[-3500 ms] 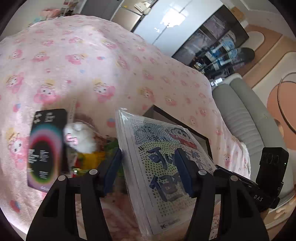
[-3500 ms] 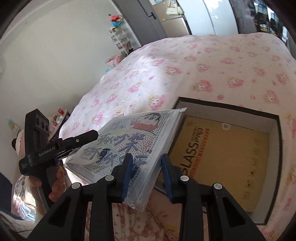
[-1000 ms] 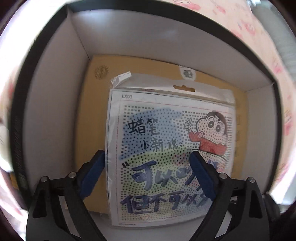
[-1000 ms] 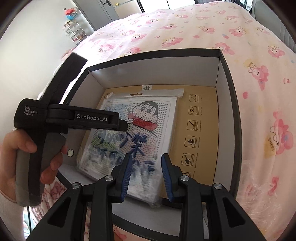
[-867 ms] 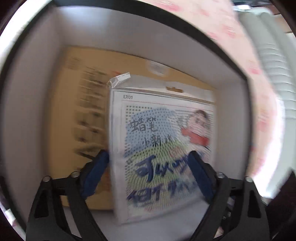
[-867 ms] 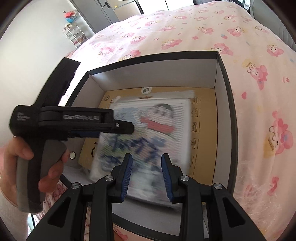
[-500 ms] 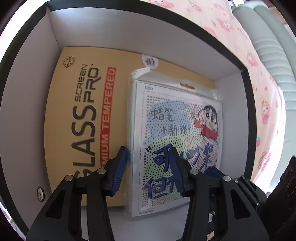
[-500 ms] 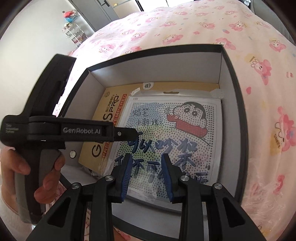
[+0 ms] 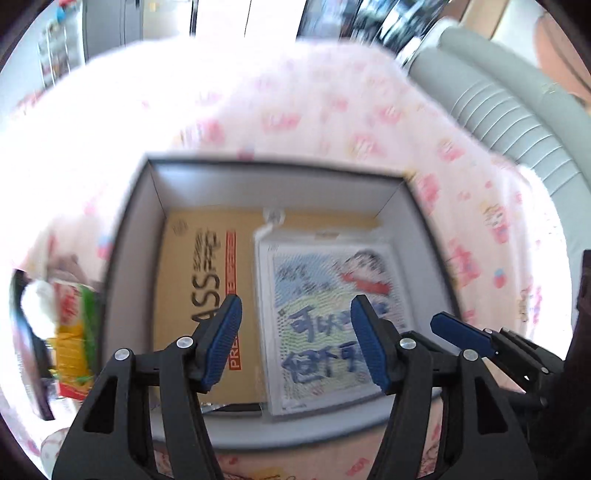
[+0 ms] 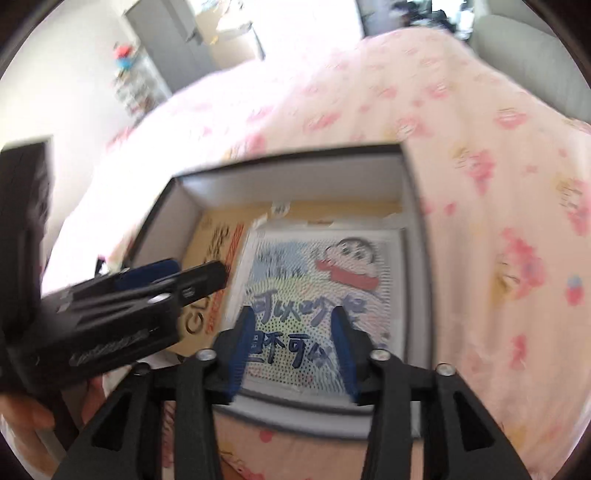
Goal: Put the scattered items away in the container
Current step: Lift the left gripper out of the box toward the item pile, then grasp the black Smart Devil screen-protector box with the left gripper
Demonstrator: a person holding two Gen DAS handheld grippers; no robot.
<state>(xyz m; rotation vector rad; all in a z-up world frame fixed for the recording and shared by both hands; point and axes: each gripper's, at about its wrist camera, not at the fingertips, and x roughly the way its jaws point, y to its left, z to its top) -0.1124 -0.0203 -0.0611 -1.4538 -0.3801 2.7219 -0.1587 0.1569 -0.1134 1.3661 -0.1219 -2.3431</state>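
Jaws of both the left gripper (image 9: 295,341) and right gripper (image 10: 291,349) have just been opening and stand apart, empty, above the box (image 9: 129,258). Leftward on the bed (image 9: 332,110), snack packets (image 9: 72,332) wait; the cartoon packet (image 10: 317,291) lies inside against the box's right wall.

I see a bed under a pink patterned bedspread (image 9: 332,110), washed out by strong light. A grey padded sofa (image 9: 509,122) sits at its right. Beyond stand a white wall (image 10: 66,74), grey cabinet doors (image 10: 166,33) and a cluttered shelf (image 10: 129,85).
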